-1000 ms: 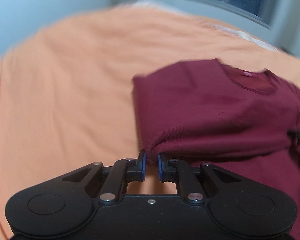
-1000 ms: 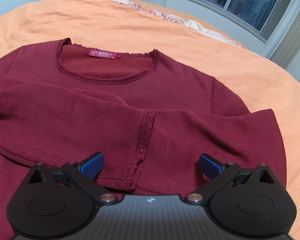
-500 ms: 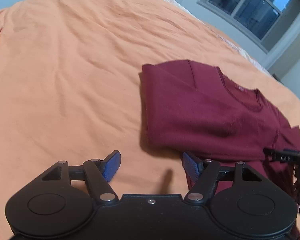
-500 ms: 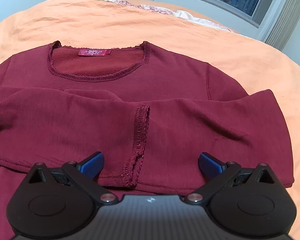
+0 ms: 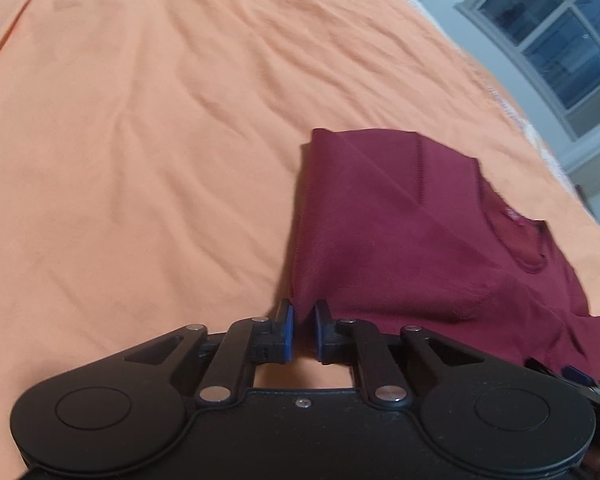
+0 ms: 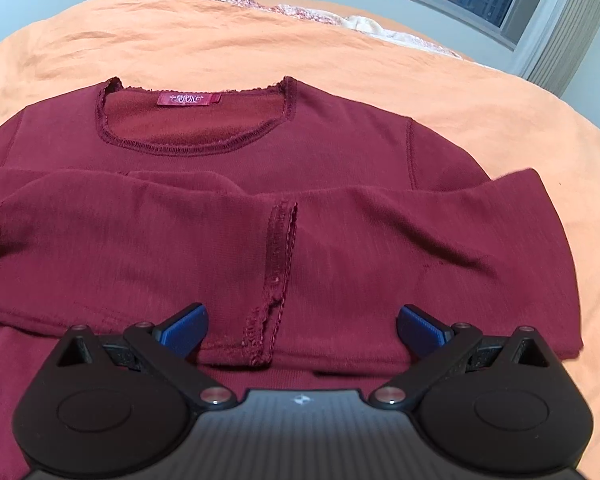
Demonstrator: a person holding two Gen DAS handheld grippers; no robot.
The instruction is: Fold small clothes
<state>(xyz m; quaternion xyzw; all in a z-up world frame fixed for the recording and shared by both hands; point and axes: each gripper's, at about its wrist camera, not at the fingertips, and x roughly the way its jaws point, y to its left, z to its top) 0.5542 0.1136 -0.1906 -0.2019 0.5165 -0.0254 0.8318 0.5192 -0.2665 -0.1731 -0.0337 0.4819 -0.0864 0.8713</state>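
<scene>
Maroon, and only one of it: counted one shirt [image 6: 340, 152], spread front-up on the orange sheet [image 5: 140, 160], collar at the far end from the right gripper [image 6: 300, 328]. Counted two sleeves, both laid across the chest, cuffs [image 6: 278, 264] meeting near the middle. Counted one label [image 6: 188, 99] inside the collar, and two grippers. Half a second back had the left gripper [image 5: 302, 330] spread wide, just short of the shirt's side. Now has it drawn in to a narrow slit, seemingly pinching the folded side edge at its near corner. Means a hold taken for the next fold, probably; nothing lifted yet. Leaves the right gripper wide apart and empty, hovering over the cuffs.
</scene>
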